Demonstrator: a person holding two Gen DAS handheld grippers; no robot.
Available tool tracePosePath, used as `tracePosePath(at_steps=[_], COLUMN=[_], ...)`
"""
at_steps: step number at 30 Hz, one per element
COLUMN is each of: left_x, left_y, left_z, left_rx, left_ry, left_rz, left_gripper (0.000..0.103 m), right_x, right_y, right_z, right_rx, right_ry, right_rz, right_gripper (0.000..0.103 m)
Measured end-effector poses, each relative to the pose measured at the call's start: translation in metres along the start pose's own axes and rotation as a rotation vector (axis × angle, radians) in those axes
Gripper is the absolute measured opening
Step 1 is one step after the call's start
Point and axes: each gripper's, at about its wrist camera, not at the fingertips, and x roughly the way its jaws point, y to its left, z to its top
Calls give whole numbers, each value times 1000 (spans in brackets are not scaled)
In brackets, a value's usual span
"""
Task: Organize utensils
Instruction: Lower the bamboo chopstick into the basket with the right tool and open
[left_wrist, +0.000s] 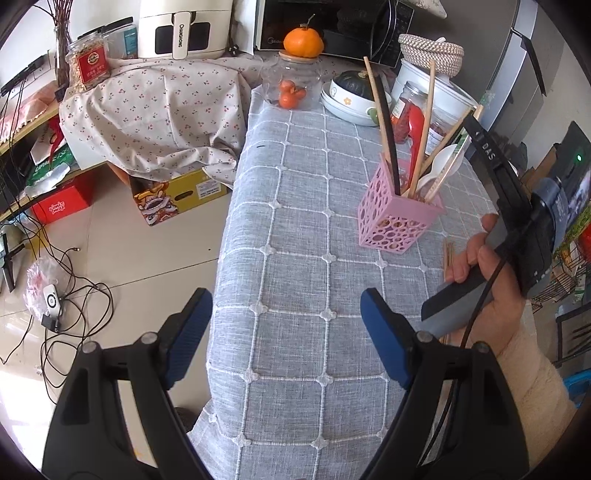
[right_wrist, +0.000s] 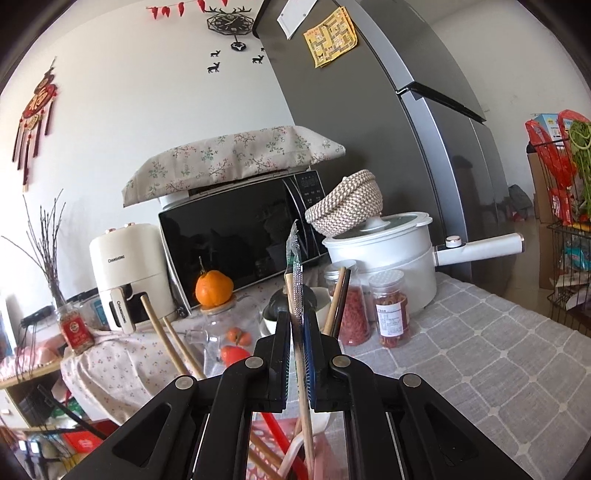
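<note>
A pink perforated utensil holder stands on the grey checked tablecloth. It holds several wooden chopsticks, a black one, a red spoon and a white spoon. My right gripper hovers over the holder, shut on a wooden chopstick in a clear wrapper. The chopstick stands upright and its lower end reaches down into the holder. In the left wrist view a hand grips the right gripper beside the holder. My left gripper hangs open and empty over the table's near left edge. Loose chopsticks lie beside the hand.
At the back stand a glass jar topped by an orange, stacked bowls, two spice jars, a white pot and a microwave. Left of the table is the floor with cables and boxes.
</note>
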Motion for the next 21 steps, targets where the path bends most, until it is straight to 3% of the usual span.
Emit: tracePosePath(at_steps=[2,6,11,13,21], left_x=[2,6,15,20,40], left_y=[-1,-11,-31,-39,-68], left_z=[1,1,-2,-3,-6], left_rx=[-4,32,91,105,122], left_ry=[-4,-3,11,20,66], left_rz=[2,12,14,6,-23], left_gripper=[82,83,83,83,83], right_x=[-5,-13,-21,-26,-34], right_y=[0,-4,-13,-19,-62], right_z=[2,17,41,50,43], right_rx=[-11,-6,-56,-81,-164], right_ry=[11,61,170,211,488], right_rz=[7,29,43,47,12], right_gripper=[11,37,47,59,73])
